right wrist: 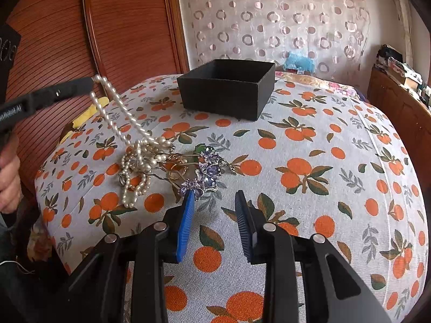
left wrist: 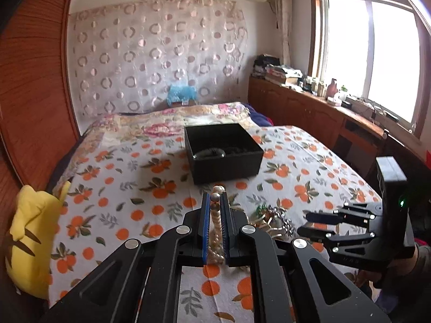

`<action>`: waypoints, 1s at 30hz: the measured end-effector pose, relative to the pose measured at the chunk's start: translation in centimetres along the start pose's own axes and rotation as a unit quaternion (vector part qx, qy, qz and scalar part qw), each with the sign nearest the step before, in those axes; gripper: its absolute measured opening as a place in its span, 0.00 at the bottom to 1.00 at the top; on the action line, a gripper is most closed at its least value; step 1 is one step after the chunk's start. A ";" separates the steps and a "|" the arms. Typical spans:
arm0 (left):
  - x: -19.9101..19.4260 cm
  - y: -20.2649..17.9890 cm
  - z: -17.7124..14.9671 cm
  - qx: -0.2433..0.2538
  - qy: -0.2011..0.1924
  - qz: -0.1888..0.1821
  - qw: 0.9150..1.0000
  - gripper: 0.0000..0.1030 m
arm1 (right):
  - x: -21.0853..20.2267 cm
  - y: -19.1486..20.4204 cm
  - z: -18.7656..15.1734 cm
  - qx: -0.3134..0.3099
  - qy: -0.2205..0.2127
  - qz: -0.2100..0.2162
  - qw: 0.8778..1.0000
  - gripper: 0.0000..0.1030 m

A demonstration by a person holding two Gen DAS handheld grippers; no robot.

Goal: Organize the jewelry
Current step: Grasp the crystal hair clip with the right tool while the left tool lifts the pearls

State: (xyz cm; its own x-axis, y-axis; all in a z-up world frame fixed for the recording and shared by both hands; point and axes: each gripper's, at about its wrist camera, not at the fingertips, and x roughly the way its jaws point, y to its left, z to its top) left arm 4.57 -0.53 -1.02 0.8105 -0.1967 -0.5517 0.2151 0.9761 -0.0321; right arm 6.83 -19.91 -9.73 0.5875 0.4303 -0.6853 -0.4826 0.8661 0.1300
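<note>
My left gripper (left wrist: 215, 202) is shut on a pearl necklace (left wrist: 216, 218) and lifts one end above the bed; the strand (right wrist: 118, 113) hangs down to a heap of pearls (right wrist: 140, 161) on the cloth. In the right wrist view the left gripper (right wrist: 89, 82) shows at the left. Next to the heap lie purple crystal hairpins (right wrist: 207, 175), a green piece (right wrist: 203, 149) and gold rings (right wrist: 177, 172). A black open box (left wrist: 223, 150) (right wrist: 229, 88) stands further back on the bed, with a dark item inside. My right gripper (right wrist: 214, 202) (left wrist: 309, 223) is open and empty, just short of the hairpins.
The bed is covered with an orange-print cloth (right wrist: 309, 161). A yellow plush toy (left wrist: 32, 237) lies at the bed's left edge against the wooden wardrobe (left wrist: 32, 94). A wooden cabinet (left wrist: 309, 107) with clutter runs under the window at the right.
</note>
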 end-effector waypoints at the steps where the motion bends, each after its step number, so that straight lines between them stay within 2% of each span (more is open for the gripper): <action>1: -0.2 0.2 0.1 -0.001 -0.002 0.001 1.000 0.06 | 0.0 0.0 0.0 0.001 0.001 0.000 1.000 0.33; 13: -1.5 1.7 1.1 -0.012 -0.017 0.011 1.000 0.06 | -0.1 0.1 0.5 -0.005 0.004 -0.010 1.000 0.33; 19: -1.6 2.3 0.9 -0.017 -0.014 0.015 1.000 0.06 | 0.1 1.2 2.1 -0.015 0.004 0.008 1.000 0.34; 21: -1.6 2.4 0.8 -0.018 -0.013 0.016 1.000 0.06 | 0.8 1.4 2.8 -0.015 0.013 0.015 1.000 0.43; 23: -1.6 2.4 0.8 -0.017 -0.013 0.015 1.000 0.06 | 1.7 1.5 3.1 -0.013 0.027 0.020 0.999 0.44; 30: -1.2 2.3 0.1 -0.020 -0.008 0.010 1.000 0.06 | 3.6 0.3 3.5 0.039 0.052 0.054 0.996 0.44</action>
State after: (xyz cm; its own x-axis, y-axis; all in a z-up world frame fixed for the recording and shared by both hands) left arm 4.14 1.97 -0.35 0.8232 -0.1784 -0.5390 0.1776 0.9826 -0.0540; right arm 11.01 -17.20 -9.64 0.4625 0.4975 -0.7339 -0.4849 0.8349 0.2604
